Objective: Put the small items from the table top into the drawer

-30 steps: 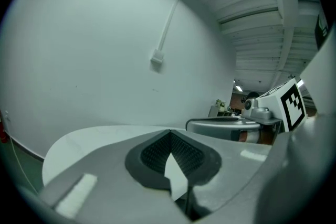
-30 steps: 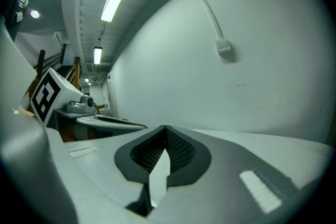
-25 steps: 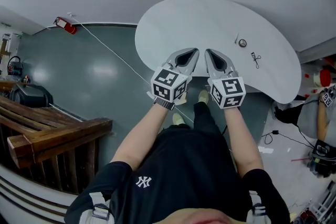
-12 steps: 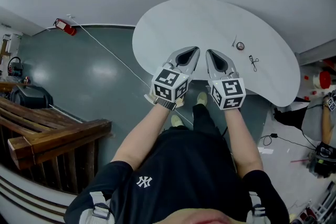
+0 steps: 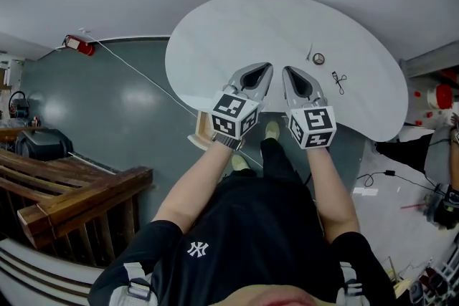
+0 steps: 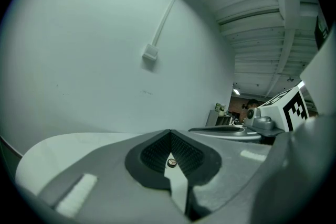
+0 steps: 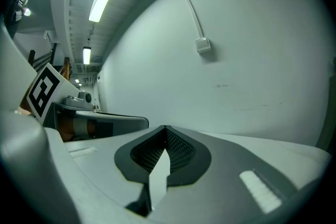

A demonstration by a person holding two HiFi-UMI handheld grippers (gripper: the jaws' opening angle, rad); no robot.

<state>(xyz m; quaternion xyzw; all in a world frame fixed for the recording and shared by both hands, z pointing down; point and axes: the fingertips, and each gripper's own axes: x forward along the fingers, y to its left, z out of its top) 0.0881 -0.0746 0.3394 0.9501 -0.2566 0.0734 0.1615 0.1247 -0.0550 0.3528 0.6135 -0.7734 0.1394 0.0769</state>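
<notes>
In the head view a white rounded table (image 5: 237, 32) lies ahead. On its right part lie a small round item (image 5: 318, 59), a thin pin (image 5: 309, 52) and a small scissor-like item (image 5: 337, 80). My left gripper (image 5: 267, 68) and right gripper (image 5: 287, 72) hover side by side over the table's near edge, left of those items. Both are shut, with nothing between the jaws. In the left gripper view the left gripper (image 6: 169, 132) has its tips together, and so has the right gripper (image 7: 166, 127) in the right gripper view. A pale wooden piece (image 5: 201, 132) shows under the table's edge beside the left cube.
A red object (image 5: 79, 46) lies on the green floor with a white cable (image 5: 143, 79) running from it under the table. Wooden steps (image 5: 79, 193) stand at the left. Another person's arm (image 5: 453, 161) and cables are at the right edge. A white wall with a cable box (image 6: 150, 53) rises behind the table.
Both grippers have moved forward together over the table's edge. In the head view the table and its items have shifted left, and the wooden piece under the edge has come into sight.
</notes>
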